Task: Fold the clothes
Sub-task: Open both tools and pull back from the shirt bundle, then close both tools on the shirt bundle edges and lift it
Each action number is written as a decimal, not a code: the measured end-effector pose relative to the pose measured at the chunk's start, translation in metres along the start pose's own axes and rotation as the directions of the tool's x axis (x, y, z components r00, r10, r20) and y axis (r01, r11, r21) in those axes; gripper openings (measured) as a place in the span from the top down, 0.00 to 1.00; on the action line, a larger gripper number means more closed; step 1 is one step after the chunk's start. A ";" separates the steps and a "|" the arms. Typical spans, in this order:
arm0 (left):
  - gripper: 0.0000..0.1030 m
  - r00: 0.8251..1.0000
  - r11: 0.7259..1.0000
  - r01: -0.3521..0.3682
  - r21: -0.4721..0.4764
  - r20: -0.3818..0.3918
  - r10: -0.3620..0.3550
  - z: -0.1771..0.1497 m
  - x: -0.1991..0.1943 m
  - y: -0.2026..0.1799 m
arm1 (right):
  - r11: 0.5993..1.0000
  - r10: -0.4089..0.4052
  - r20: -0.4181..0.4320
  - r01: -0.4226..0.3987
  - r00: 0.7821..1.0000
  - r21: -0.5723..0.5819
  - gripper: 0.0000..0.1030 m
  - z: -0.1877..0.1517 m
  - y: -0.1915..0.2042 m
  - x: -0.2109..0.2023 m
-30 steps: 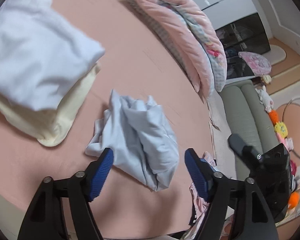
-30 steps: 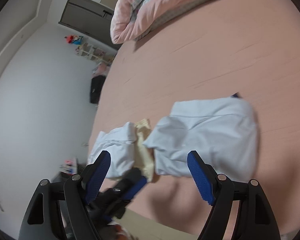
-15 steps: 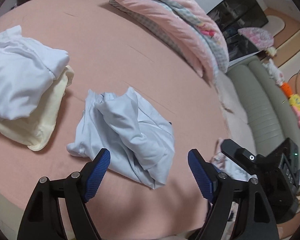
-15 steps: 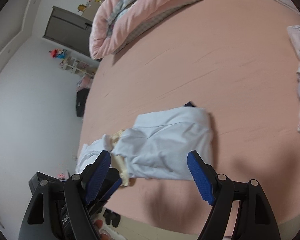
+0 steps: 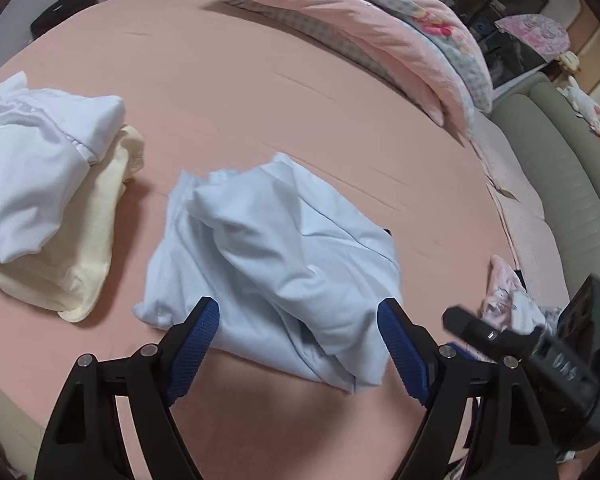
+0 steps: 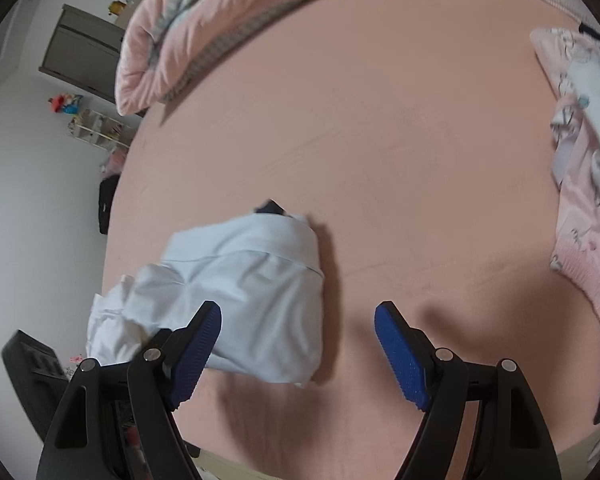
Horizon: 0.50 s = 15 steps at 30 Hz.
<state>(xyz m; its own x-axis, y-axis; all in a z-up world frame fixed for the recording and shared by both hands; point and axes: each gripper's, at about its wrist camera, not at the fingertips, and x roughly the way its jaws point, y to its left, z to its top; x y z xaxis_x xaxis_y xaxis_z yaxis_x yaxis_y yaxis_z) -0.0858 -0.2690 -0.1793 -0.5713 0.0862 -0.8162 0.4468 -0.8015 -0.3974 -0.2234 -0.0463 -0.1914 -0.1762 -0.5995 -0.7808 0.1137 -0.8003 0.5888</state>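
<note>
Pale blue shirt (image 5: pixel 276 264) lies crumpled near the bed's (image 5: pixel 240 92) front edge; my left tongs (image 5: pixel 298 344) and right tongs (image 6: pixel 298 348) hover spread, empty.

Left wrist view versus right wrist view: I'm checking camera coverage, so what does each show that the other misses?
Only the left wrist view shows the cream garment under the white garment, and the grey sofa. Only the right wrist view shows the grey cabinet. Both show the light blue garment, the pink sheet and the rolled quilt.

Home bedrm — bed (image 5: pixel 260 80), pink quilt (image 5: pixel 360 12), toys (image 6: pixel 66 104).
</note>
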 end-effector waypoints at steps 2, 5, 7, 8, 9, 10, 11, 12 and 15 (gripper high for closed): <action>0.21 0.999 0.998 0.037 -0.046 -0.012 -0.037 0.003 0.003 0.008 | 0.999 0.026 -0.022 -0.025 0.999 0.030 0.23 -0.001 -0.006 0.009; 0.21 0.999 0.993 0.043 -0.113 -0.021 -0.046 0.008 0.011 0.017 | 0.995 0.058 -0.045 -0.054 0.997 0.078 0.23 -0.001 -0.015 0.021; 0.21 0.998 0.990 0.054 -0.134 -0.019 -0.057 0.010 0.013 0.023 | 0.992 0.071 -0.051 -0.065 0.996 0.110 0.23 -0.001 -0.020 0.028; 0.21 0.998 0.988 0.058 -0.140 -0.017 -0.061 0.011 0.013 0.025 | 0.989 0.081 -0.053 -0.074 0.995 0.126 0.23 -0.001 -0.022 0.031; 0.21 0.998 0.988 0.056 -0.142 -0.017 -0.059 0.012 0.014 0.026 | 0.986 0.092 -0.055 -0.084 0.994 0.143 0.23 -0.002 -0.024 0.034; 0.21 0.998 0.988 0.052 -0.144 -0.018 -0.055 0.013 0.015 0.027 | 0.981 0.115 -0.056 -0.104 0.992 0.162 0.23 -0.002 -0.027 0.036; 0.21 0.999 0.988 0.042 -0.148 -0.025 -0.046 0.014 0.018 0.029 | 0.975 0.137 -0.058 -0.125 0.989 0.182 0.23 -0.003 -0.030 0.040; 0.21 0.998 0.987 0.037 -0.154 -0.038 -0.044 0.014 0.020 0.032 | 0.968 0.160 -0.063 -0.144 0.985 0.208 0.23 -0.003 -0.033 0.043; 0.21 0.996 0.981 0.033 -0.193 -0.071 -0.047 0.010 0.026 0.045 | 0.945 0.210 -0.077 -0.182 0.975 0.272 0.23 -0.006 -0.041 0.054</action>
<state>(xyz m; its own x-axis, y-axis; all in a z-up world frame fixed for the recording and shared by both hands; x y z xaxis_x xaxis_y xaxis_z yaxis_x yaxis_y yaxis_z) -0.0870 -0.3090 -0.2140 -0.5416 0.1657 -0.8241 0.5526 -0.6687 -0.4976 -0.2313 -0.0462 -0.2592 -0.0727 -0.7532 -0.6538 -0.1263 -0.6433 0.7551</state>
